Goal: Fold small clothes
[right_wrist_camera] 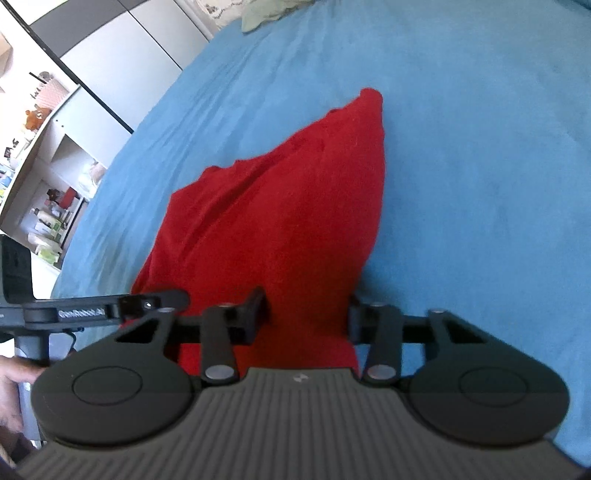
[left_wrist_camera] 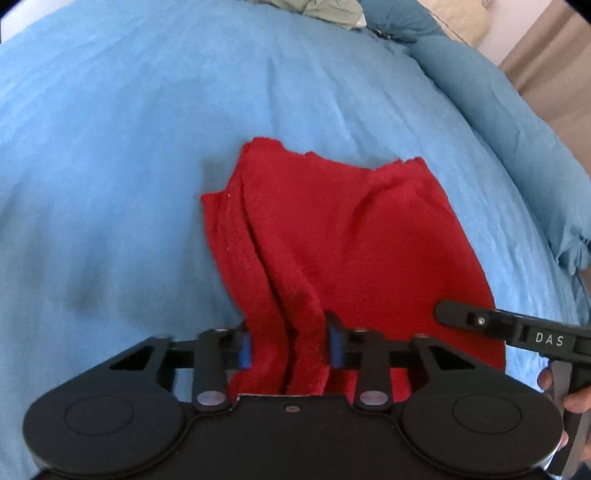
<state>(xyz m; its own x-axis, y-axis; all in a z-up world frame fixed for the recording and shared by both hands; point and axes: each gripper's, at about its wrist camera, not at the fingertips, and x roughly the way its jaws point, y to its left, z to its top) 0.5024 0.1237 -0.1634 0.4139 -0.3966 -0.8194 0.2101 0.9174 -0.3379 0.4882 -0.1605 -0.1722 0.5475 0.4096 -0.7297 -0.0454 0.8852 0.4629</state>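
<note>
**Both tongs pinching the red cloth over the blue bed**

The wide blue bedspread [left_wrist_camera: 110,166] fills nearly everything under you, softly creased, with a matching blue pillow [left_wrist_camera: 509,122] along its right edge in your left camera. At the far end lies a crumpled pale green garment [right_wrist_camera: 266,13]. Off the bed, your right camera catches white shelving [right_wrist_camera: 55,177] crowded with small items.

On the middle of the bedspread sits the red fleecy cloth [left_wrist_camera: 351,229], its far edge resting on the bed, its near end lifted and gathered into folds. Your left gripper [left_wrist_camera: 290,345] has its blue-padded fingers [left_wrist_camera: 244,350] pressed in on a bunched ridge of that cloth, pinching it. Your right gripper [right_wrist_camera: 306,314] does the same from the other near corner: the red cloth runs straight between its black fingers [right_wrist_camera: 258,306] and they close against it. Each tool shows in the other's view, just beside its partner, with your hand [left_wrist_camera: 565,395] on the handle.
</note>
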